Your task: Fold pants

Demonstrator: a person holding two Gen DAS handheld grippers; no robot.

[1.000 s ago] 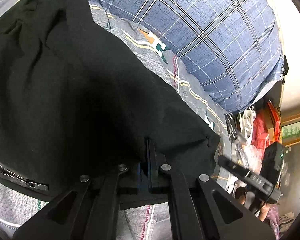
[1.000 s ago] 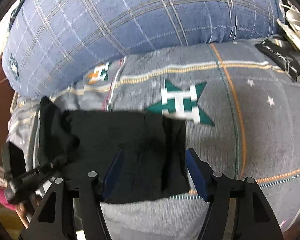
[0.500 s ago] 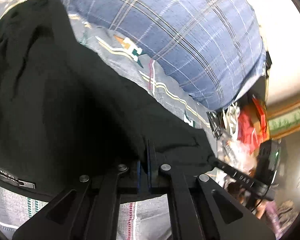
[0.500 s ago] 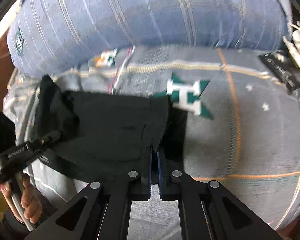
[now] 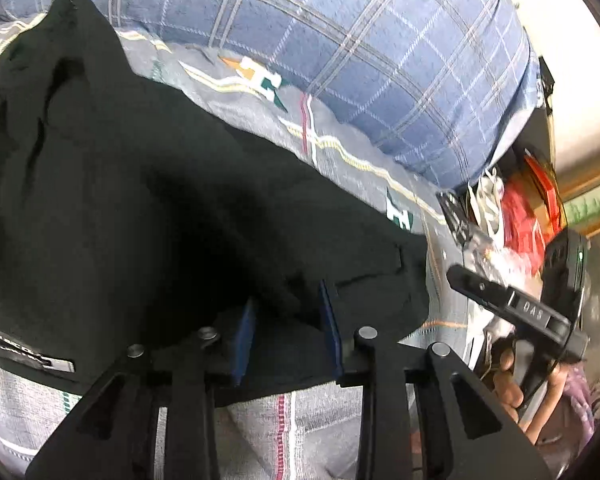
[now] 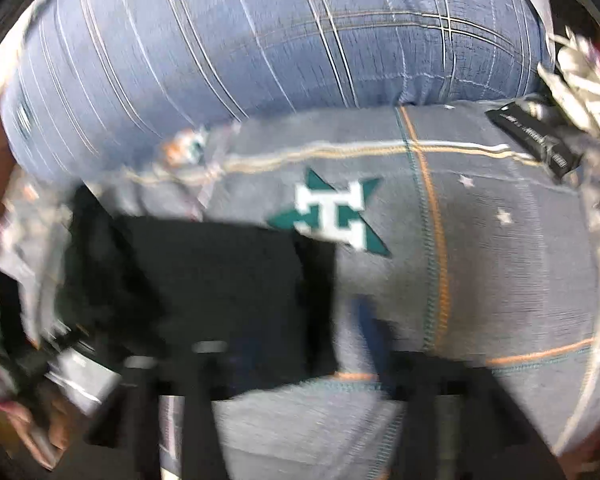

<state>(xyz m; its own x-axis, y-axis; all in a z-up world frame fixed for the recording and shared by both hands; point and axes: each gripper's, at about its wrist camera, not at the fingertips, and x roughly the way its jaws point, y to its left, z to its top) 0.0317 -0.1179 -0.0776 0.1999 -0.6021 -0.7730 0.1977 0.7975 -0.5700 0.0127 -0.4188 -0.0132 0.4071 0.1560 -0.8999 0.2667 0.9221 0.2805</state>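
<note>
Black pants [image 5: 140, 200] lie folded on the grey bedsheet [image 5: 340, 148], a zip pocket [image 5: 32, 354] at their near left edge. My left gripper [image 5: 288, 332] hovers over the near hem. Its jaws are opening, with a ridge of black cloth loose between the blue pads [image 5: 244, 340]. In the blurred right wrist view the pants [image 6: 220, 280] fill the lower left. My right gripper [image 6: 304, 344] is also opening over their right edge, with cloth under it but not pinched. A hand [image 5: 512, 396] holds the right gripper's body at the far right.
A big blue plaid pillow [image 5: 380, 60] bulges along the far side of the bed [image 6: 260, 40]. Bags and red clutter [image 5: 520, 216] pile up beyond the bed's right end. A black strap [image 6: 536, 140] lies on the sheet near a green star print [image 6: 332, 216].
Half a second ago both grippers were shut on the pants' near edge; now both have their jaws apart and the cloth is let go. Both views have pulled back slightly.
</note>
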